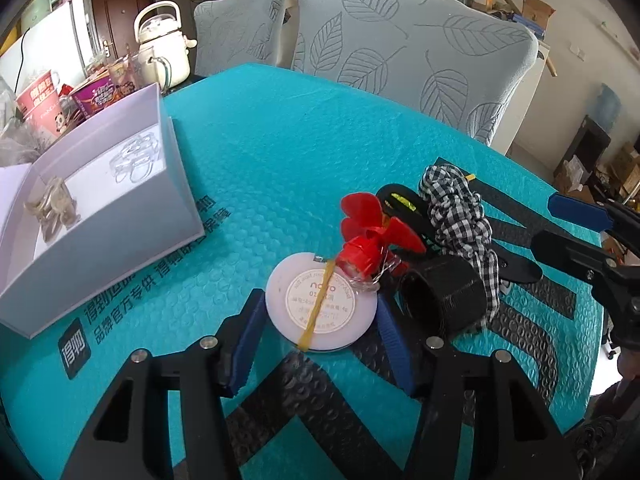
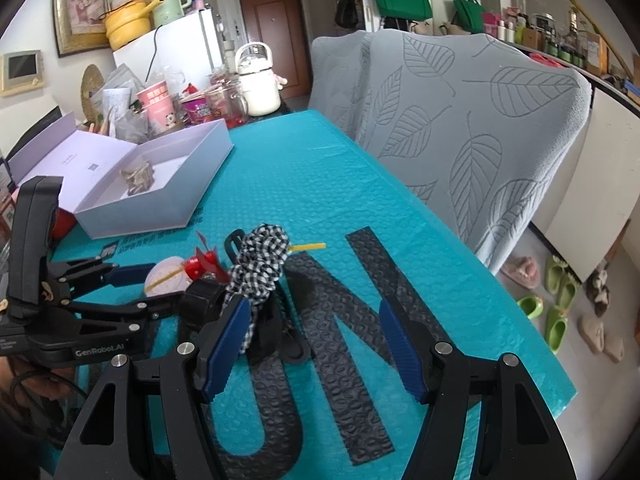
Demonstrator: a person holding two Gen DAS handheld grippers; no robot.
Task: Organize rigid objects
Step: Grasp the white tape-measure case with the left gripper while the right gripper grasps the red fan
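Two tools work over a teal tabletop. At ten o'clock an open white box already holds a clear piece and a tan clip, so it is probably the destination. The left tool brackets a white round compact, fingers apart, seemingly not yet clamped. A red fan toy, black ring and checked scrunchie crowd its two o'clock side. The right tool hovers spread and empty.

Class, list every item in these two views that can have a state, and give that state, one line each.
Left claw: open, fingers either side of the white round case.
Right claw: open, holding nothing.
White box: lid open, items inside.
White round case: lying flat, yellow band around it.
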